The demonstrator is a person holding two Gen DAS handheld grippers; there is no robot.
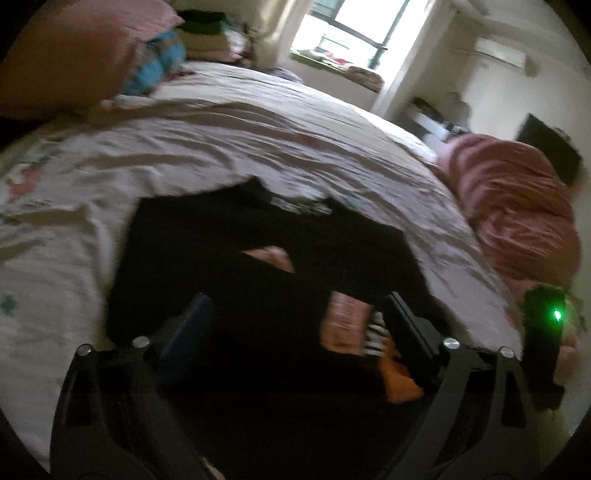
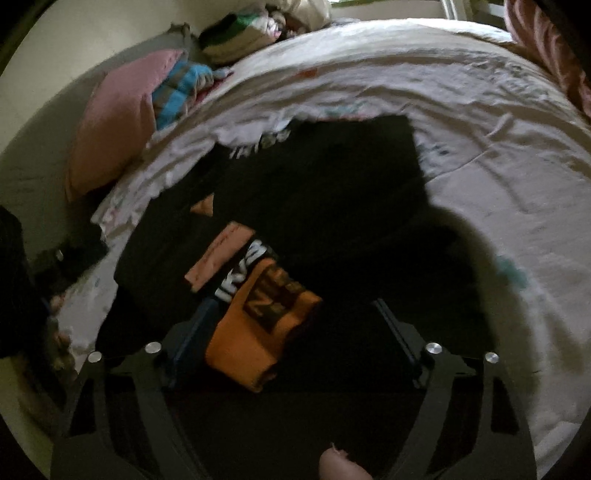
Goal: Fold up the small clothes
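A black garment with an orange and pink print lies on the bed sheet. It also shows in the right wrist view, print up. My left gripper is open, its fingers spread wide over the garment's near edge. My right gripper is open too, its fingers spread on either side of the orange print. The right gripper's body, with a green light, shows at the right of the left wrist view. Both views are blurred.
A pink pillow and folded clothes sit at the head of the bed. A bunched pink blanket lies at the right side. A window is behind the bed. A finger shows at the bottom of the right wrist view.
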